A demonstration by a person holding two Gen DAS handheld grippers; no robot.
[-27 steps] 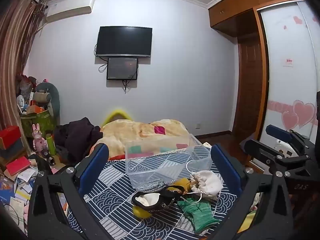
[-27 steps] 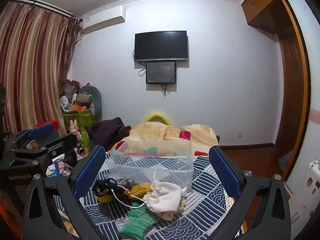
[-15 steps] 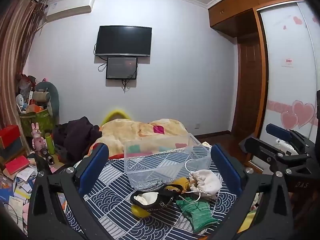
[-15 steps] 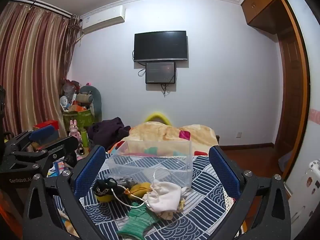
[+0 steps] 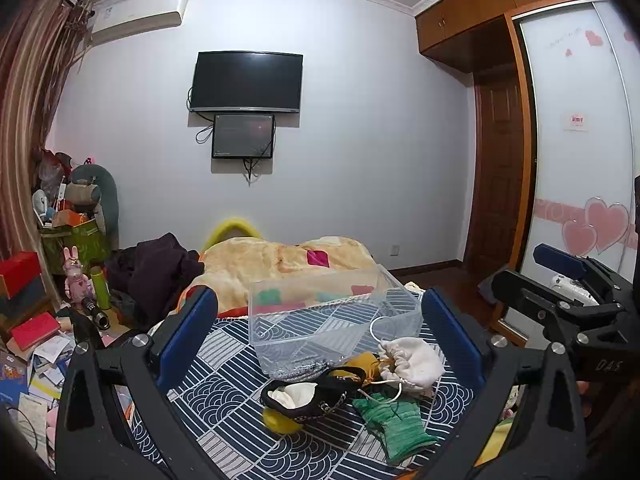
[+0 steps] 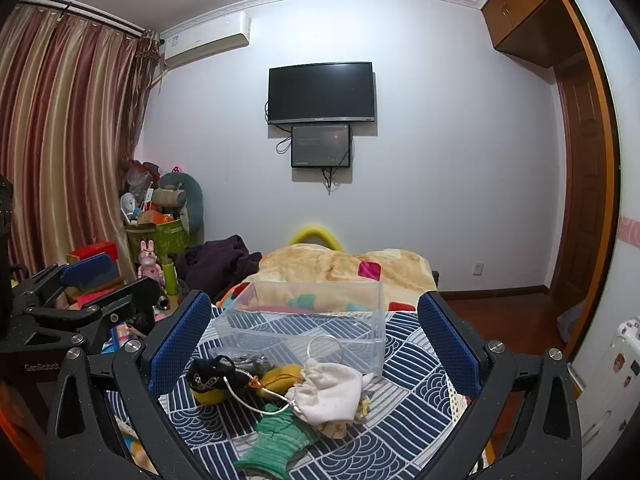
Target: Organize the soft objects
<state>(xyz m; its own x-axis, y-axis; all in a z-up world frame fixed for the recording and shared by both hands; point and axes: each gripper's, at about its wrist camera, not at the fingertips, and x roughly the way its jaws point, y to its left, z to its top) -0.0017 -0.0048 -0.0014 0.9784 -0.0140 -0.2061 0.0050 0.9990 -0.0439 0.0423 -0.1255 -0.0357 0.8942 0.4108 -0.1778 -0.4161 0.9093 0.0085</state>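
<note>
A pile of soft things lies on the blue patterned bedspread (image 5: 224,396): a white drawstring pouch (image 5: 414,362) (image 6: 330,392), a green knitted glove (image 5: 394,424) (image 6: 280,442), a black shoe-like item with a white lining (image 5: 308,394) (image 6: 212,372) and a yellow pouch (image 6: 282,376). A clear plastic box (image 5: 332,316) (image 6: 308,324) stands empty just behind the pile. My left gripper (image 5: 320,336) and right gripper (image 6: 316,336) are both open and empty, held above the near side of the pile. Each shows in the other's view, the right gripper (image 5: 568,296) on the right and the left gripper (image 6: 80,300) on the left.
A beige blanket (image 5: 280,264) and dark clothes (image 5: 156,272) lie further up the bed. Clutter with boxes, a green bottle and a pink rabbit figure (image 5: 76,276) fills the floor at left. A wardrobe with heart stickers (image 5: 580,200) stands at right.
Both grippers have shifted only slightly; the pile and box sit a touch lower left in the left wrist view. Nothing was grasped or released.
</note>
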